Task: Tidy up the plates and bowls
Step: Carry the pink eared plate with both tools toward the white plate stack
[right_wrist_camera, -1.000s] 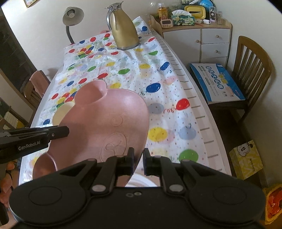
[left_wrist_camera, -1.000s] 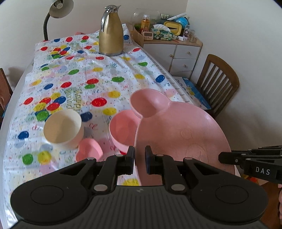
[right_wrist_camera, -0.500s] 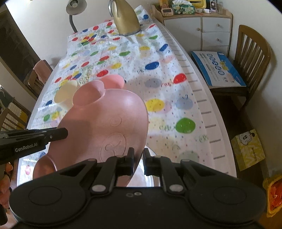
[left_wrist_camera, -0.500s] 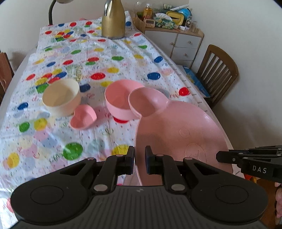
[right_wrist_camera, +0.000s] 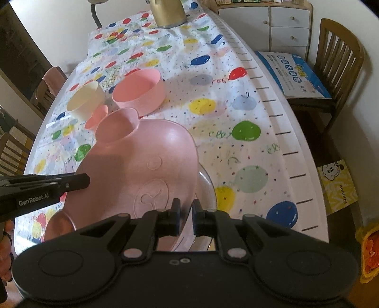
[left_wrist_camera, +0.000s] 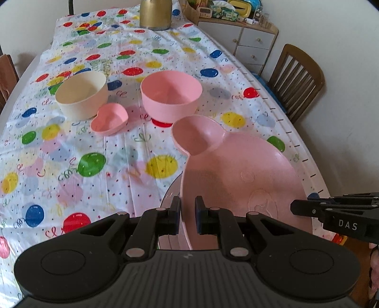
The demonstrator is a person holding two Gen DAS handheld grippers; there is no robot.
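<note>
Left wrist view: left gripper (left_wrist_camera: 187, 214) is clenched on the left rim of the pink bear-shaped plate (left_wrist_camera: 236, 180), one pad on each side of the rim.
Right wrist view: right gripper (right_wrist_camera: 185, 214) is clenched on the opposite rim of the same plate, which is tilted.
Plate position: held between both grippers above the near end of the table, over a clear glass plate (right_wrist_camera: 208, 189) lying on the balloon tablecloth (left_wrist_camera: 99, 142); whether the two plates touch I cannot tell.
Plate ears: one round ear points toward the bowls, the other sits near the person's hand (right_wrist_camera: 4, 237).
Bowls: pink bowl (left_wrist_camera: 171, 97), cream bowl (left_wrist_camera: 81, 94) and small heart-shaped dish (left_wrist_camera: 110, 118) stand further along the table, close together.
Far end: gold jug (left_wrist_camera: 155, 14) on the cloth.
</note>
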